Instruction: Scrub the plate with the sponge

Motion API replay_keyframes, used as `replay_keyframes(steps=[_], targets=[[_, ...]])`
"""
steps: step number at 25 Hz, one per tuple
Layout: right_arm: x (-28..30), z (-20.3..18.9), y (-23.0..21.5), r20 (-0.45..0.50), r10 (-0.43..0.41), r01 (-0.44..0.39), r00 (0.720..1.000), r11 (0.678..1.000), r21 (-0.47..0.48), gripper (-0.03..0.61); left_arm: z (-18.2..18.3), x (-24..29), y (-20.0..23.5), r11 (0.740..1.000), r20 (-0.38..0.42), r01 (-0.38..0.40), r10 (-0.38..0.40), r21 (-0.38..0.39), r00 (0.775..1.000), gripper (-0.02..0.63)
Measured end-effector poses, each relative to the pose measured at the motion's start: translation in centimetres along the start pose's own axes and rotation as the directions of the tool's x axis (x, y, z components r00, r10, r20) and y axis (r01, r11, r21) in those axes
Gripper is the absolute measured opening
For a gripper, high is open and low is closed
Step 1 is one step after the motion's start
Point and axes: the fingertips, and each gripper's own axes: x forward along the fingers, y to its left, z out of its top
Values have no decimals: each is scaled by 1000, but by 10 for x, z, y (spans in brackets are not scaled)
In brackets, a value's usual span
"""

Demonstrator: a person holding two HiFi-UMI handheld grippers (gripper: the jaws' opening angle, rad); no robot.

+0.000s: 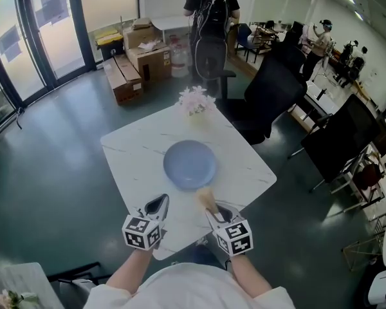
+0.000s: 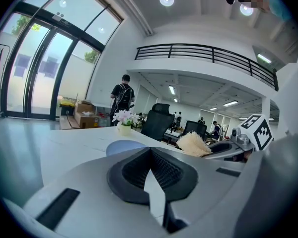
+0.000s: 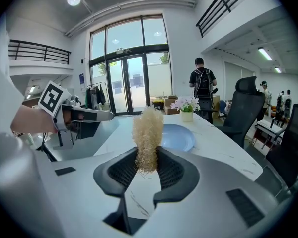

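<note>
Head view looks down on the person's two sleeves and both claws over the near corner of the white desk (image 1: 132,150). The left claw (image 1: 158,205) has its jaws pressed together with nothing between them, and it hangs above bare desk just left of the right one. The right claw (image 1: 217,211) is clamped on the sponge (image 1: 207,199), a tan, fibrous tuft that sticks out past the jaw tips towards the plate (image 1: 190,164). In the right gripper view the sponge stands upright between the ribbed pads, gripped at its lower end, with its frayed top free. The sponge's tip lies just beside the plate's near rim; whether it touches cannot be told. The plate is pale blue, round and empty, and sits flat in the middle of the desk. At the far corner stands a small pot of flowers (image 1: 196,100). Beyond the desk are a black chair (image 1: 273,89) on the right and a person (image 1: 211,15) with a backpack, seen from behind. Cardboard boxes (image 1: 136,60) lie on the floor to the left by the glass doors.
</note>
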Motion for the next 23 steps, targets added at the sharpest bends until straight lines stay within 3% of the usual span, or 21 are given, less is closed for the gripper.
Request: replay_keyframes(steps=[23], targets=[[-13, -9, 10, -1, -15, 15, 1000, 1000, -5, 120, -6, -15, -3, 1000, 5, -8, 8, -20, 1000, 32]])
